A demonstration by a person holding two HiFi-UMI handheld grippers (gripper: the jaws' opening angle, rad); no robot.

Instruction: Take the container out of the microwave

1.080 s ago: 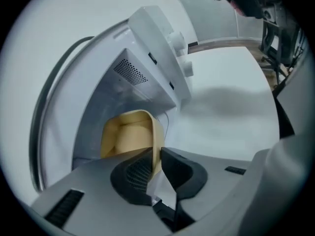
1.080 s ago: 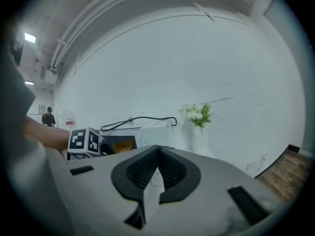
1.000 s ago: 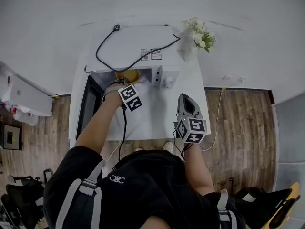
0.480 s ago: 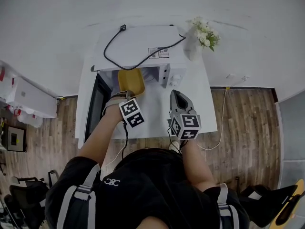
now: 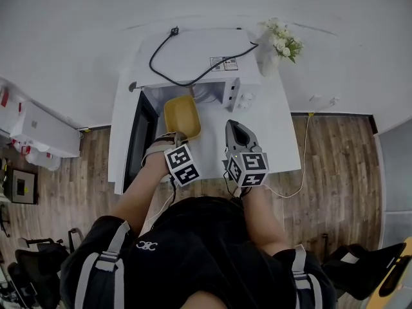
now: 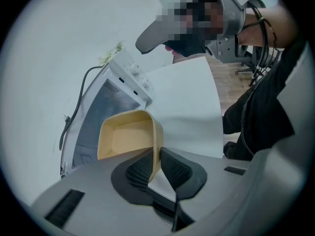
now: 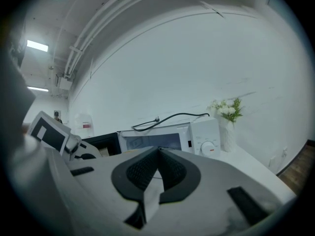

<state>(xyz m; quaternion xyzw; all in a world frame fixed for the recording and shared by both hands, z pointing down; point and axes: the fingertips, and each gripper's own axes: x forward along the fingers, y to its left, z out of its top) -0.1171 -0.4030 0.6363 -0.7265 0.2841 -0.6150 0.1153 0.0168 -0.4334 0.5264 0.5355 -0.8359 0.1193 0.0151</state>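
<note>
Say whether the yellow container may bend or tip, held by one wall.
Probably stiff: the yellow container holds its shape with the left gripper pinching one wall. It looks empty, so likely light. Gripped off-centre, it may tilt.

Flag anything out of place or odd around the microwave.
The microwave's black power cord lies looped across its top, unplugged, with the plug end lying free. Nothing looks spilled: the yellow container appears empty, pinched by its rim in the left claw.
</note>
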